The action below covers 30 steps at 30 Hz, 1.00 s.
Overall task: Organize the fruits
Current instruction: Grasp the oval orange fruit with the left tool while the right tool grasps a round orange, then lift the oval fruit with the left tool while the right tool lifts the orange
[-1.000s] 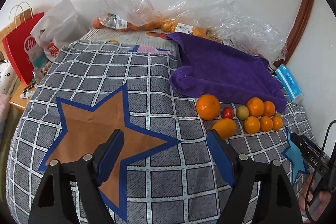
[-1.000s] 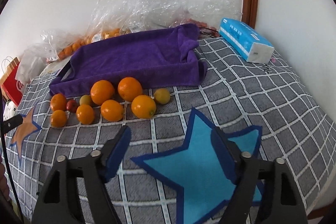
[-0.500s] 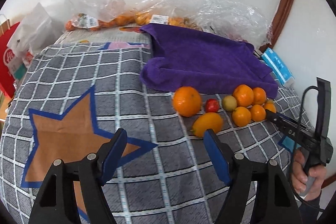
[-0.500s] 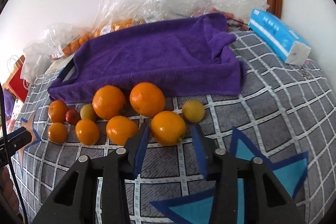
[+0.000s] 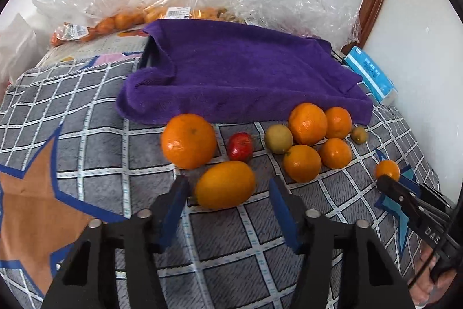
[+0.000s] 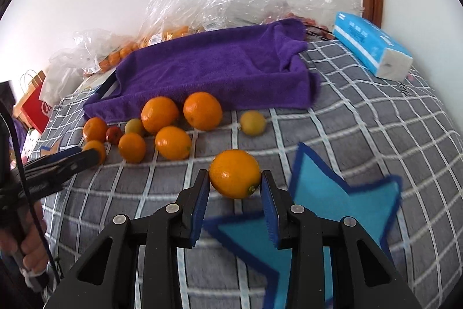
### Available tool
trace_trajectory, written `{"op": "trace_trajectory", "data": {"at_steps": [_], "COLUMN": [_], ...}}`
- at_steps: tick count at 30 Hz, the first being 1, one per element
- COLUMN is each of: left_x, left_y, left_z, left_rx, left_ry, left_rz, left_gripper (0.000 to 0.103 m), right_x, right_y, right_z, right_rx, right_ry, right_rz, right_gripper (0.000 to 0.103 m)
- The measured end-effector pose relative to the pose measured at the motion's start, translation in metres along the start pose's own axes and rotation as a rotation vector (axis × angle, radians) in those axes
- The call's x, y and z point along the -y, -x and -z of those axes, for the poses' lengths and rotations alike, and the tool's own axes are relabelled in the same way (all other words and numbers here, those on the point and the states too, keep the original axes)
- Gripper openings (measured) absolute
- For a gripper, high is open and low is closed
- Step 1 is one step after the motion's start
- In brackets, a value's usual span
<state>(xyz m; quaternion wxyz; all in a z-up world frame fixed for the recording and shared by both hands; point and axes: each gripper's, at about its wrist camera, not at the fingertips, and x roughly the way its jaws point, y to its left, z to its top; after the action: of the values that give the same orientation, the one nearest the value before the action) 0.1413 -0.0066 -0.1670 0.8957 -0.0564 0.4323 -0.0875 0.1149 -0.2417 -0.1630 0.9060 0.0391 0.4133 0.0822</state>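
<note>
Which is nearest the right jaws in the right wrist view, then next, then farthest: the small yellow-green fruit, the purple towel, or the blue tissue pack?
1. Small yellow-green fruit, just ahead on the blanket.
2. Purple towel, behind the fruit.
3. Blue tissue pack, far right, by the wall.

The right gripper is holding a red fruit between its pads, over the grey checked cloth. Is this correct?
Not quite: the fruit in the right gripper is orange, not red, as the right wrist view shows. The red fruit lies among the others. The rest is correct.
</note>
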Motion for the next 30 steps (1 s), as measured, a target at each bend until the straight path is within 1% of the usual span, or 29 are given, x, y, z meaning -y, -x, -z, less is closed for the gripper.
{"op": "trace_trajectory", "data": {"at_steps": [1,3,5,7,9,11,15,19,24,30], "left_x": [0.002,0.003,-0.002,-0.008,-0.013,-0.016,-0.02,-0.026,-0.023,-0.027], "left_y": [-0.001,0.001,0.005,0.014,0.018,0.018,0.014,0.016,0.015,0.012], "left_z": [0.001,0.003,0.004,0.007,0.011,0.014,0.017,0.018,0.018,0.015], "left_rx": [0.007,0.013,0.009,0.014,0.008,0.015,0.02,0.035,0.033,0.04], "left_ry": [-0.01,-0.028,-0.021,-0.014,-0.017,-0.021,-0.009,0.03,0.021,0.046], "left_rz": [-0.006,-0.009,-0.012,-0.021,-0.045,-0.041,-0.042,-0.008,-0.008,0.055], "left_gripper": [0.042,0.041,0.041,0.041,0.041,0.043,0.043,0.044,0.044,0.043], "right_x": [0.0,-0.003,-0.008,-0.013,-0.019,-0.022,-0.026,-0.025,-0.024,-0.019], "right_y": [0.002,0.002,-0.001,-0.004,-0.007,-0.012,-0.016,-0.016,-0.017,-0.016], "right_z": [0.003,0.005,0.005,0.004,0.003,0.003,0.006,0.006,0.005,0.005], "right_rx": [0.001,-0.001,-0.006,-0.014,-0.027,-0.037,-0.034,-0.034,-0.036,-0.036], "right_ry": [0.002,0.013,0.026,0.041,0.059,0.074,0.092,0.085,0.08,0.064], "right_rz": [-0.005,-0.013,-0.01,-0.013,-0.003,0.008,0.03,0.021,0.009,-0.032], "right_gripper": [0.036,0.036,0.036,0.036,0.036,0.036,0.036,0.037,0.039,0.041]}}
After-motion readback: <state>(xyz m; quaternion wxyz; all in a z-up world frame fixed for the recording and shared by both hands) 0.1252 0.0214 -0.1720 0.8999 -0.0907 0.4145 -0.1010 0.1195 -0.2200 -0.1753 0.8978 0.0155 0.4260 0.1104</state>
